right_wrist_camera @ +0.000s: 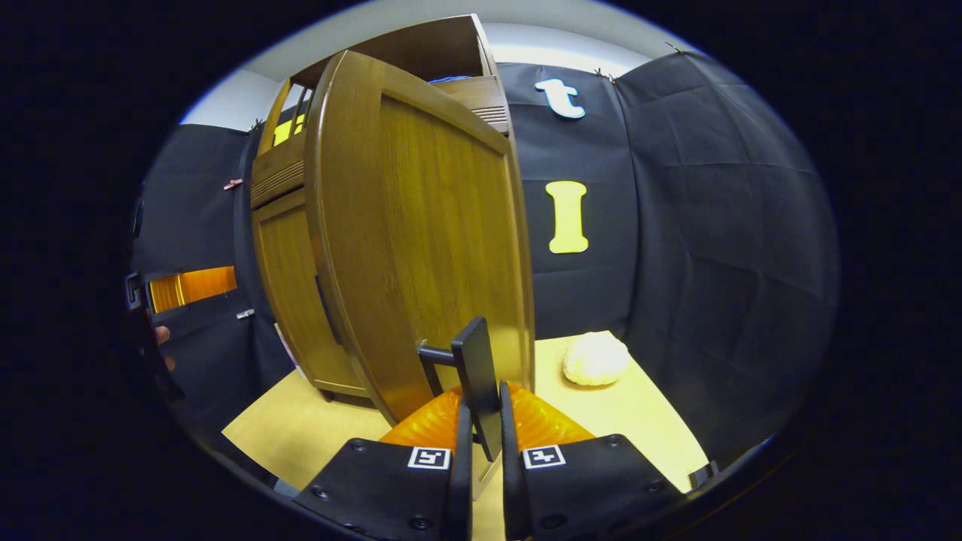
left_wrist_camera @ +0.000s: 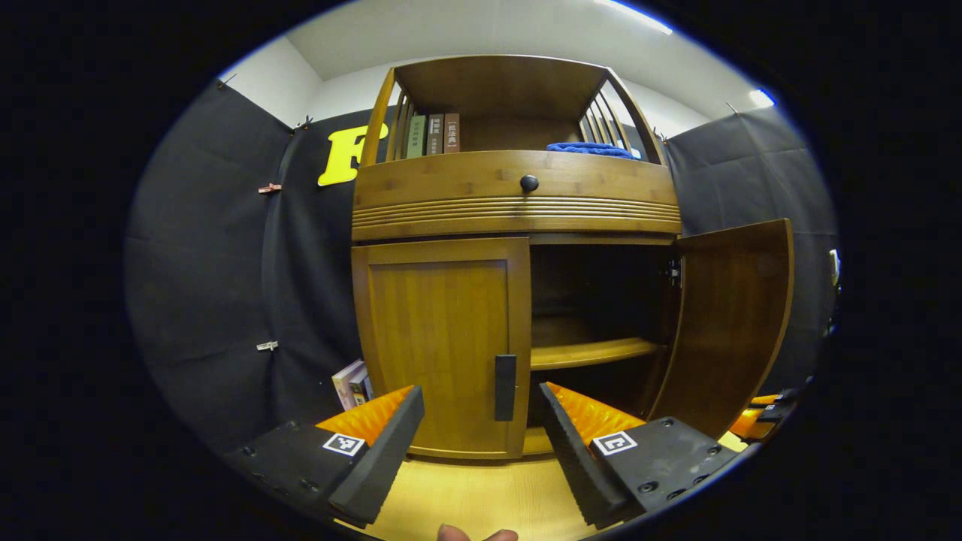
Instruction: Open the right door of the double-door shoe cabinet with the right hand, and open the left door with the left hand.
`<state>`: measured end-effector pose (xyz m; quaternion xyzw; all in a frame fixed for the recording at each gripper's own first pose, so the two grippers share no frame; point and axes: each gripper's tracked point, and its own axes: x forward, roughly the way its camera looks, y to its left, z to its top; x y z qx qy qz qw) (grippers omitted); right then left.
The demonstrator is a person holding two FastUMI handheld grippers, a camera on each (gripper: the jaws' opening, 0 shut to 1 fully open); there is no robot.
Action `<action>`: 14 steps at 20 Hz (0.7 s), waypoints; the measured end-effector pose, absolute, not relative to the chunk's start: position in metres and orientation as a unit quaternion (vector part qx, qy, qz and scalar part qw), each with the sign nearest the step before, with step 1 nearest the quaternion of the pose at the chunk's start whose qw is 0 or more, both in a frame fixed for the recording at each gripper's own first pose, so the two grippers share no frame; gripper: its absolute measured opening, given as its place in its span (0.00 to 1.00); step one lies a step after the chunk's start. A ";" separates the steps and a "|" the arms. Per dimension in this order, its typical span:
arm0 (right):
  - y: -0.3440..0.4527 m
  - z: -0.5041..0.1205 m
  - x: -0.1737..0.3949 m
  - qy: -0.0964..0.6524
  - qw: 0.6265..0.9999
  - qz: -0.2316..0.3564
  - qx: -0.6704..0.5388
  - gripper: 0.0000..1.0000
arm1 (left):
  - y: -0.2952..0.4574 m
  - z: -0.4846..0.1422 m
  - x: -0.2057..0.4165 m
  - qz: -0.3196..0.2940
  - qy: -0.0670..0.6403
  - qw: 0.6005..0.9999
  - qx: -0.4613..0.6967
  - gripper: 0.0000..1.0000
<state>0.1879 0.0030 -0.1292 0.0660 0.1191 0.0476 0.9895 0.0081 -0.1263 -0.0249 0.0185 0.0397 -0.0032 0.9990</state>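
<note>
The wooden shoe cabinet [left_wrist_camera: 515,191] stands ahead in the left gripper view. Its left door [left_wrist_camera: 440,346] is closed, with a dark upright handle [left_wrist_camera: 505,388] on its right edge. My left gripper [left_wrist_camera: 481,436] is open, its fingers either side of that handle and a little short of it. The right door [left_wrist_camera: 740,319] is swung wide open, showing a shelf [left_wrist_camera: 594,352] inside. In the right gripper view my right gripper [right_wrist_camera: 481,432] is shut on the right door's dark handle [right_wrist_camera: 476,368], with the right door [right_wrist_camera: 428,240] close in front. The right gripper [left_wrist_camera: 763,412] peeks in at the left gripper view's right edge.
Books [left_wrist_camera: 434,134] and a blue cloth [left_wrist_camera: 591,149] sit on the cabinet's top shelf above a drawer with a dark knob [left_wrist_camera: 529,182]. More books [left_wrist_camera: 351,383] lean on the floor left of the cabinet. A pale round object [right_wrist_camera: 596,358] lies on the wooden floor [right_wrist_camera: 646,421] to the right.
</note>
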 end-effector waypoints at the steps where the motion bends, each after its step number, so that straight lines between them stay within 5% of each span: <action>1: -0.007 -0.128 0.190 0.117 0.990 0.038 0.066 0.20 | -0.131 -0.025 0.010 -0.006 0.040 0.999 0.018 0.94; 14: -0.067 -0.108 0.192 0.103 0.990 0.070 0.067 0.15 | -0.177 -0.021 0.039 -0.030 0.040 0.998 0.034 0.92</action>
